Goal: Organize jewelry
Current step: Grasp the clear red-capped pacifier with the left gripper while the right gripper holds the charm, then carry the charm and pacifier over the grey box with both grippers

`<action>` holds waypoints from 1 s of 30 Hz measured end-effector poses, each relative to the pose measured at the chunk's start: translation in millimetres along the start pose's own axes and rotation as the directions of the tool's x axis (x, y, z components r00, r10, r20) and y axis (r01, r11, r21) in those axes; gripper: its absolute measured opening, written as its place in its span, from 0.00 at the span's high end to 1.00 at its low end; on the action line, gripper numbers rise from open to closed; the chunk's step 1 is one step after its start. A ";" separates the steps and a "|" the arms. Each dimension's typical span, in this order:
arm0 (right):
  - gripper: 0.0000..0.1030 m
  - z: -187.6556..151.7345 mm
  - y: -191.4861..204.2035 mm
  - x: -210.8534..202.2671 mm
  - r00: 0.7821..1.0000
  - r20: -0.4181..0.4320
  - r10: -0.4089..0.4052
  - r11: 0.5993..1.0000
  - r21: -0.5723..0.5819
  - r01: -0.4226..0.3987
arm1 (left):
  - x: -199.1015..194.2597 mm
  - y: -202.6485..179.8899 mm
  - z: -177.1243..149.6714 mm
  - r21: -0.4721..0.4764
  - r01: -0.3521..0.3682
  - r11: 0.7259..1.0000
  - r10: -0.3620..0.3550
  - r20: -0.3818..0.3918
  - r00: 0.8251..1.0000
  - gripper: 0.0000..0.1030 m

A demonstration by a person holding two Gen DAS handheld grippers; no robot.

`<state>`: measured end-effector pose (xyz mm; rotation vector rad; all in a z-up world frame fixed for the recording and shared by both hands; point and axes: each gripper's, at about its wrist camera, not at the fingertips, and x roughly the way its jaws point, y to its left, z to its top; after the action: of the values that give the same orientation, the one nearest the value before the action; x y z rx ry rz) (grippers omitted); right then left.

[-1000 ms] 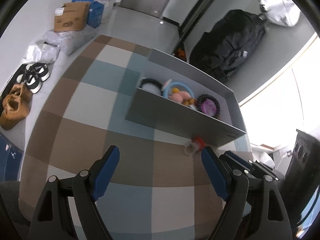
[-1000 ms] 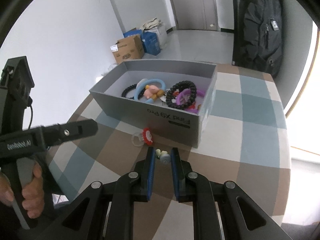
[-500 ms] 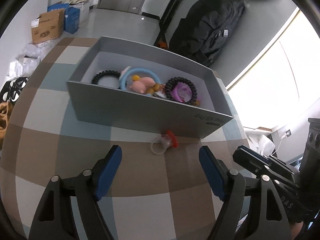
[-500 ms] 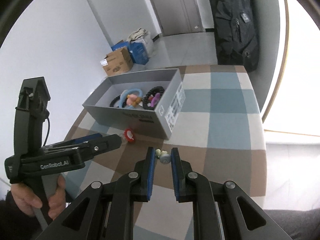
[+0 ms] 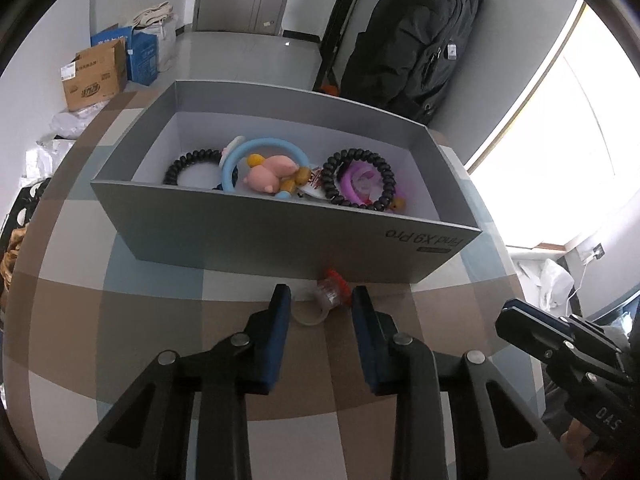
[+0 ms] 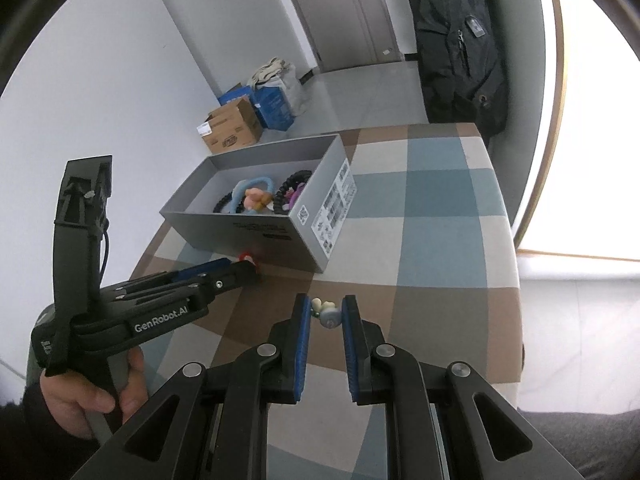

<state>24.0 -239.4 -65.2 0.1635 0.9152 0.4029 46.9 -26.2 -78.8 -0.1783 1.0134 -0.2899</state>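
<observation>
A clear ring with a red top (image 5: 326,300) lies on the checked table, just beside the near wall of the grey box (image 5: 280,232) that holds bracelets. The left gripper (image 5: 320,300) brackets it, jaws part-open, apparently not yet touching. The right gripper (image 6: 325,314) is clamped on a small charm (image 6: 329,314). Closing off-centre could flick the ring against the box.

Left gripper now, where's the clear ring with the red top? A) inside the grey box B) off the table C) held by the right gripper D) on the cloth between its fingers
D: the clear ring lies on the checked cloth between the left gripper's open fingers, just outside the grey box.
</observation>
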 end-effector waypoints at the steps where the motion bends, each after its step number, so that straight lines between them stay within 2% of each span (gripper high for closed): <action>1: 0.86 0.0 -0.2 0.3 1.000 0.000 0.000 1.000 0.002 0.000 | -0.3 0.3 -0.3 0.001 0.001 1.000 -0.001 0.001 1.000 0.76; 17: 0.86 -0.3 3.3 5.1 1.000 -0.010 -0.011 1.000 -0.012 0.011 | 0.0 5.0 5.0 -0.047 0.043 0.998 -0.044 -0.015 0.999 0.76; 30: 0.86 -3.0 15.2 7.1 1.000 -0.011 -0.002 0.999 -0.036 0.001 | -19.6 16.1 5.4 -0.108 0.063 0.992 -0.061 0.027 0.998 0.76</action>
<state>21.3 -222.7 -67.6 0.1274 0.9182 0.4191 44.3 -4.6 -64.6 -0.3116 1.0021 -0.2885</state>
